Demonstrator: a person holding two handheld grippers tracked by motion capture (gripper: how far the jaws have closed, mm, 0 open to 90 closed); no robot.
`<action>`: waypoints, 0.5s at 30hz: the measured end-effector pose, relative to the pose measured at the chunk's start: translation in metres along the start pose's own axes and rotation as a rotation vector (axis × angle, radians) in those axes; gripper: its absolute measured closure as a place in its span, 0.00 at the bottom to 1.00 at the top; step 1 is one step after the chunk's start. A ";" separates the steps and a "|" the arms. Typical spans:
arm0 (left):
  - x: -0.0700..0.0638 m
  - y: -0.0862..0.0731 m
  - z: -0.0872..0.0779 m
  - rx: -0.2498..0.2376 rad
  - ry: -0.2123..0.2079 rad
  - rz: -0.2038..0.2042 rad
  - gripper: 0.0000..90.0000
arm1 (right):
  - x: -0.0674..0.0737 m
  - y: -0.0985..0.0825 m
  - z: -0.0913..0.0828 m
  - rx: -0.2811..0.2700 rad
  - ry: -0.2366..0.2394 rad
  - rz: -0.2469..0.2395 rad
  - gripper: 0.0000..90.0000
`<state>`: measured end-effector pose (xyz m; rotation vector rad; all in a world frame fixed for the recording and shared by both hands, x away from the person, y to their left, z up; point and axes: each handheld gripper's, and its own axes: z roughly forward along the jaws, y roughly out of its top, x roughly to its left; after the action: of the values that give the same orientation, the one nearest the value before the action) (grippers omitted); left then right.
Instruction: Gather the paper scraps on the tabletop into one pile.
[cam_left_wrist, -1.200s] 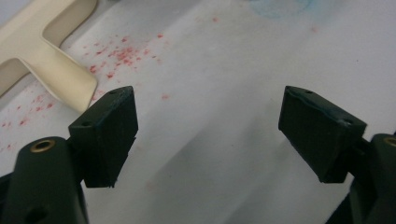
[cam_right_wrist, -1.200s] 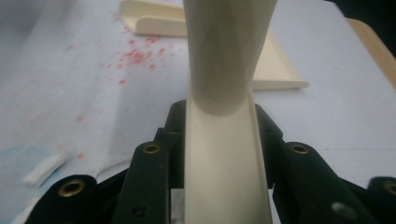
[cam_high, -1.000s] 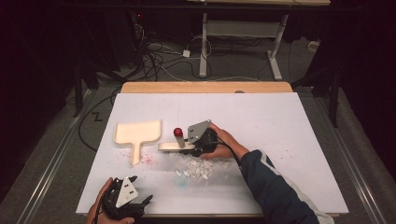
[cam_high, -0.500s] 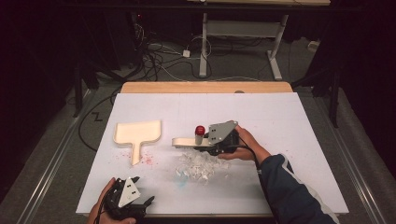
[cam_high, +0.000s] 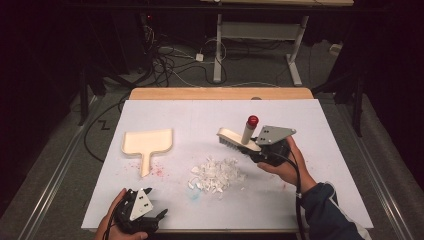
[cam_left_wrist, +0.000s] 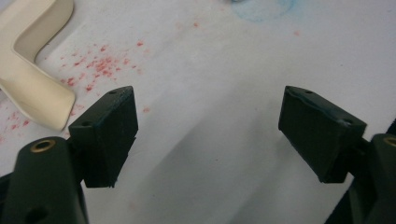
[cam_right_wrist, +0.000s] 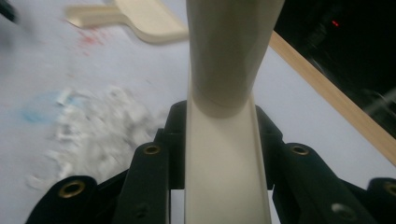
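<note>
Rightward since a second ago, the right gripper (cam_high: 256, 150) has carried the one cream brush (cam_high: 239, 139) from beside the dustpan to about two o'clock of the one heap of white scraps (cam_high: 216, 176); its jaws are clamped on the brush's back. One cream dustpan (cam_high: 147, 143) lies at ten o'clock of the heap. At seven o'clock the left gripper (cam_high: 158, 216) rests, jaws wide apart. No writing is readable.

Right gripper (cam_high: 248, 150) clamps the cream brush (cam_high: 239, 139), held right of the white scrap pile (cam_high: 216, 175). Cream dustpan (cam_high: 148, 144) lies flat at left, apart. Left gripper (cam_high: 161, 216) rests at the white table (cam_high: 200, 117) near edge
</note>
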<state>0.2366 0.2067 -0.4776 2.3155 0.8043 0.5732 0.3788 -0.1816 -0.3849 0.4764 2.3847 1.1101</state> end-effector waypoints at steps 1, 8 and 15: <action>0.000 0.000 0.000 -0.002 0.001 0.000 0.21 | 0.000 -0.005 0.000 0.027 -0.038 0.027 0.76; -0.001 0.005 0.000 -0.008 0.010 0.011 0.21 | 0.012 -0.030 0.015 0.188 -0.192 0.109 0.76; 0.001 0.006 0.002 -0.009 0.006 0.022 0.21 | 0.044 -0.025 0.033 0.199 -0.158 0.116 0.75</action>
<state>0.2409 0.2025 -0.4752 2.3184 0.7781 0.5925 0.3575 -0.1546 -0.4349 0.7508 2.3619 0.8508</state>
